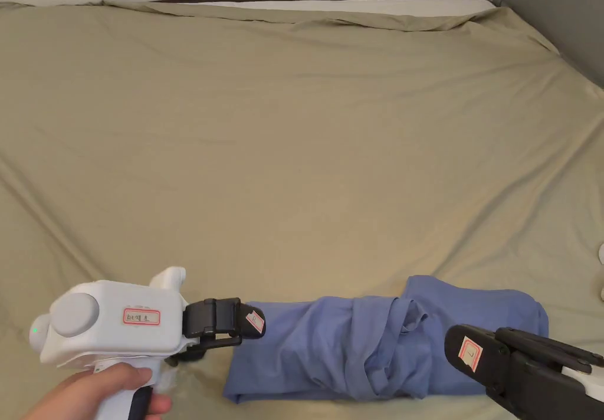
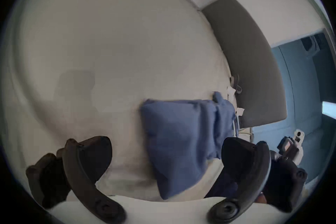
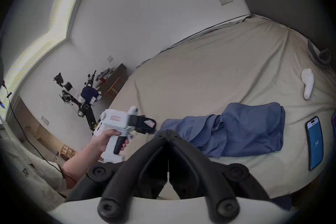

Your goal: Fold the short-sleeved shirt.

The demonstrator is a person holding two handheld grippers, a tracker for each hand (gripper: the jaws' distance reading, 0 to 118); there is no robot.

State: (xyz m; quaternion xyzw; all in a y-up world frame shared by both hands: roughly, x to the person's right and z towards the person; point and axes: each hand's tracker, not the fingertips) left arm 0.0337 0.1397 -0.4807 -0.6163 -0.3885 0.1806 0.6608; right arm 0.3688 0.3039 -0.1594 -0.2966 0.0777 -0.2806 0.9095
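The blue shirt (image 1: 383, 344) lies near the front edge of the bed (image 1: 295, 144), gathered into a long band with a rumpled knot of folds at its middle. To fold it well, I would flatten that bunched middle before bringing one end over the other. The left tongs (image 2: 165, 160) are spread wide, just off its left end. The right tongs (image 3: 168, 134) are pressed together, empty

Plain blue shirt (image 1: 383, 344) on olive-tan sheet (image 1: 295, 144); white/blk left tool (image 1: 250, 324).
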